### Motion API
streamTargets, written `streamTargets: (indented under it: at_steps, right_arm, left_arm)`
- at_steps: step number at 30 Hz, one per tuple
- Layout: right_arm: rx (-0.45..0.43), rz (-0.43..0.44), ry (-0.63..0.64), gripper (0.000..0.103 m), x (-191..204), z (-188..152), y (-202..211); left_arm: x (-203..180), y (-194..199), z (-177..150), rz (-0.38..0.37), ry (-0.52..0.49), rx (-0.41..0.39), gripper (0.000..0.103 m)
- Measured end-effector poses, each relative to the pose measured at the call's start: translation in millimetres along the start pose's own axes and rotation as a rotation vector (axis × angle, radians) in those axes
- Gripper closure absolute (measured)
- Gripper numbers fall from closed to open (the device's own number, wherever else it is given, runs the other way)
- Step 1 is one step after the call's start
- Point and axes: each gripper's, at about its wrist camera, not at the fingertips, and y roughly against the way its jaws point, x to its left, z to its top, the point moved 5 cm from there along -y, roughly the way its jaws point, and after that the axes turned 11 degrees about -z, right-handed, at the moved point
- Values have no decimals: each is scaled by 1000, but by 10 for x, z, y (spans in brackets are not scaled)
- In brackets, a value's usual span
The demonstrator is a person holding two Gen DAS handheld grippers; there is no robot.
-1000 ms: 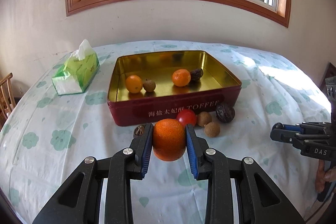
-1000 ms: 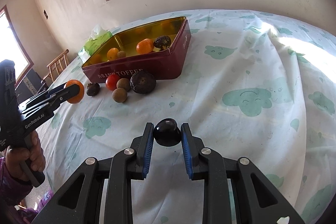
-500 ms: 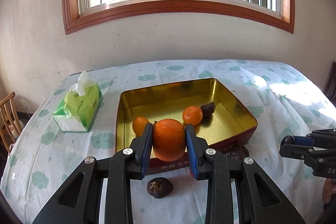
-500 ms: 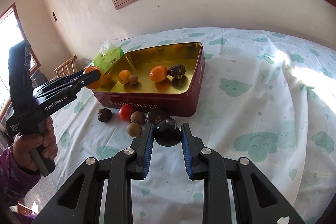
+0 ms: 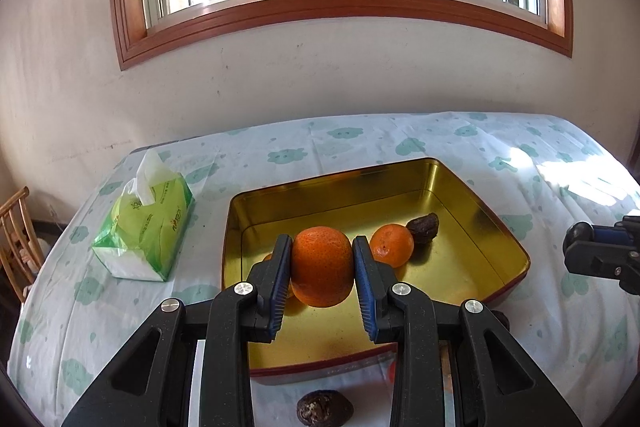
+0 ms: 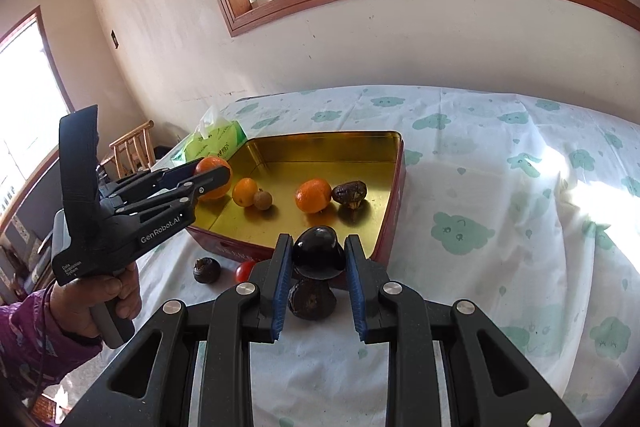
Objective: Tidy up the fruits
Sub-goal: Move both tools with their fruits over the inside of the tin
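While clamped in left claw [image 5: 322,267], dimpled orange [image 5: 322,261], right claw [image 6: 319,267] pinching glossy dark fruit [image 6: 319,253]

Orange [image 5: 322,269] above tin [image 5: 472,187], dark fruit [image 6: 319,253] lifted

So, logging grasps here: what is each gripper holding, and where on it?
Left gripper clamps an orange across its sides; right gripper pinches a dark glossy fruit by its sides.

Table: white cloth [image 6: 500,267] with green clouds
On it: red tin [image 5: 516,247], tissue pack [image 5: 148,227], dark fruit [image 5: 324,409], red tomato [image 6: 244,270]
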Motion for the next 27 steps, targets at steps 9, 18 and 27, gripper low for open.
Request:
streamTargets:
  at_steps: [9, 18, 27]
  right_arm:
    - [-14, 28, 28, 79, 169, 249, -179]
    - [4, 42, 33, 79, 224, 315, -412]
    - [26, 50, 52, 79, 323, 331, -560]
  left_arm:
    - [128, -192, -31, 19, 10, 25, 72]
    - [239, -300, -53, 25, 26, 36, 72]
    - [254, -364, -62, 25, 24, 44, 72]
